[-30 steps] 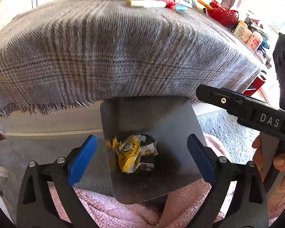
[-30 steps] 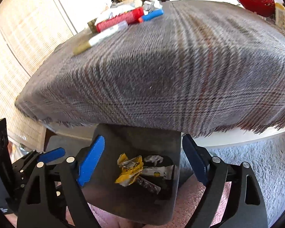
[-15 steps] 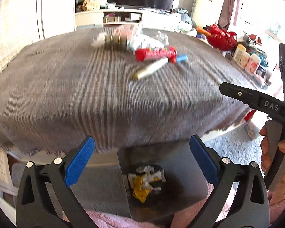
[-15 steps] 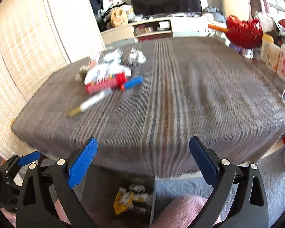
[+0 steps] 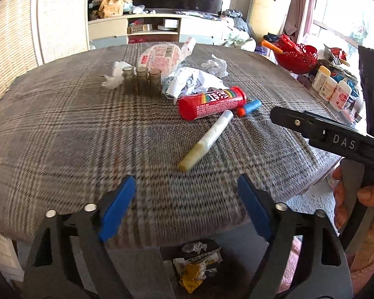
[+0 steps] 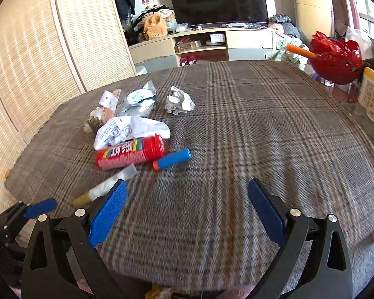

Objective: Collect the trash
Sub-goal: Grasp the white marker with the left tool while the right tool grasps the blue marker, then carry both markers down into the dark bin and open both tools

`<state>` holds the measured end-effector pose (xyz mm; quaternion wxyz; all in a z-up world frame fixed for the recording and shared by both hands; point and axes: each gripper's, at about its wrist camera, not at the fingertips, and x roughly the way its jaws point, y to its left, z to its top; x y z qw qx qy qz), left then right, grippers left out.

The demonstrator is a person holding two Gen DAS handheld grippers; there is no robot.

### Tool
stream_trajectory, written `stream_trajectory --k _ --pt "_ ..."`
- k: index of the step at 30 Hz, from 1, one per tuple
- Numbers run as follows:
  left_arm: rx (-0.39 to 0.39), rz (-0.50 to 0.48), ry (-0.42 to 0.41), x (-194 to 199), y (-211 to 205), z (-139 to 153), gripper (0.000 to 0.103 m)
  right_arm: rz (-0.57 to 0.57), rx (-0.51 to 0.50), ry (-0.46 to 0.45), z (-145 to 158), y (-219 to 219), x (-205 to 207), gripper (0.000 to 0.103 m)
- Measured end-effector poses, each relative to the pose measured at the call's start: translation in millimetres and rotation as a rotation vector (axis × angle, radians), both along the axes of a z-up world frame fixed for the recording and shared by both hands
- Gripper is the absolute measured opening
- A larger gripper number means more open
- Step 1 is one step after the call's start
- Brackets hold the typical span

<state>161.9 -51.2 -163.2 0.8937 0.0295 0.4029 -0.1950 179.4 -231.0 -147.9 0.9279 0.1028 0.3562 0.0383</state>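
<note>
Nearest, below the table's near edge, a dark bin (image 5: 137, 271) holds crumpled wrappers (image 5: 194, 266) — yellow and white, mostly cut off by the frame. Above it the left gripper (image 5: 184, 206) has nothing between its blue pads, and its jaws are closing; the right gripper (image 6: 187, 214) is likewise empty, wide apart and also closing a little. Both hang over bare plaid tablecloth (image 5: 62, 137), well short of the remaining litter. Next out lies a pale stick-shaped wrapper (image 5: 207, 139), blurred, then a red tube (image 5: 212, 103) touching a blue foam dart (image 5: 249, 107). Farther still sit a crumpled printed paper (image 6: 132, 129), a white paper ball (image 6: 179, 101), a foil pouch (image 6: 139, 99) and, in the left view, three small grey vials (image 5: 142, 81) beside a round sealed packet (image 5: 162, 58). The risk, as I judge it, is a wrong choice: tube, dart and vials may not be trash at all, and they lie tight against the paper, so a careless pinch could drag them along or roll the tube off. Jaws closing this early could also arrive too narrow for the bulky paper. Hard to tell: what the stick really is, what the vials hold, and the bin's depth; the right view shows only a yellow scrap of the bin's contents at the bottom edge.
</note>
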Motion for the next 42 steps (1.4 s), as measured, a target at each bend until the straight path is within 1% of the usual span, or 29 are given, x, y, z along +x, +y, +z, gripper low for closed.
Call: stream_trajectory --k 1,2,3,5,6,9,14,15,18,21,25,26,28,30,31,33,36,42 --pt "0.004 -0.002 -0.005 3 -1 -1 0.073 0.005 0.006 0.000 -1 1 4 0.085" --pt "0.011 -0.004 -0.014 5 -2 -1 0.070 0.013 0.015 0.006 -3 2 9 0.074" --pt "0.015 -0.008 -0.017 8 -4 -2 0.066 0.017 0.024 0.014 -4 2 12 0.066" --pt "0.015 -0.021 -0.026 12 -5 -2 0.061 0.025 0.026 0.033 -8 6 22 0.058" --pt "0.011 -0.029 -0.028 14 -6 -2 0.058 0.029 0.025 0.038 -9 7 25 0.056" --pt "-0.005 -0.057 -0.032 16 -9 -2 0.055 0.035 0.020 0.059 -15 12 34 0.055" --pt "-0.003 -0.101 -0.045 17 -16 -4 0.052 0.026 0.021 0.049 -16 16 42 0.054" --pt "-0.005 -0.104 -0.046 18 -16 -4 0.050 0.025 0.007 0.047 -16 18 45 0.052" --pt "-0.012 -0.107 -0.049 24 -17 -5 0.046 0.027 -0.040 0.040 -16 25 50 0.049" --pt "0.000 -0.108 -0.062 28 -21 -6 0.041 0.028 -0.094 0.034 -18 33 53 0.045" --pt "0.024 -0.106 -0.080 28 -25 -7 0.038 0.034 -0.121 0.036 -17 35 52 0.044" --pt "0.039 -0.104 -0.090 26 -26 -8 0.035 0.035 -0.122 0.037 -17 35 52 0.044" --pt "0.046 -0.101 -0.094 25 -25 -8 0.031 0.039 -0.124 0.038 -17 34 50 0.044" --pt "0.045 -0.096 -0.090 24 -23 -7 0.022 0.041 -0.113 0.037 -16 32 47 0.044" --pt "0.040 -0.089 -0.087 23 -20 -7 0.020 0.040 -0.100 0.037 -16 29 46 0.044" --pt "0.036 -0.081 -0.084 22 -17 -6 0.011 0.040 -0.077 0.039 -15 26 42 0.043" --pt "0.032 -0.081 -0.076 20 -15 -6 0.011 0.039 -0.059 0.038 -13 24 39 0.043" --pt "0.043 -0.082 -0.074 5 -14 -3 0.011 0.045 -0.046 0.020 -5 16 19 0.043"
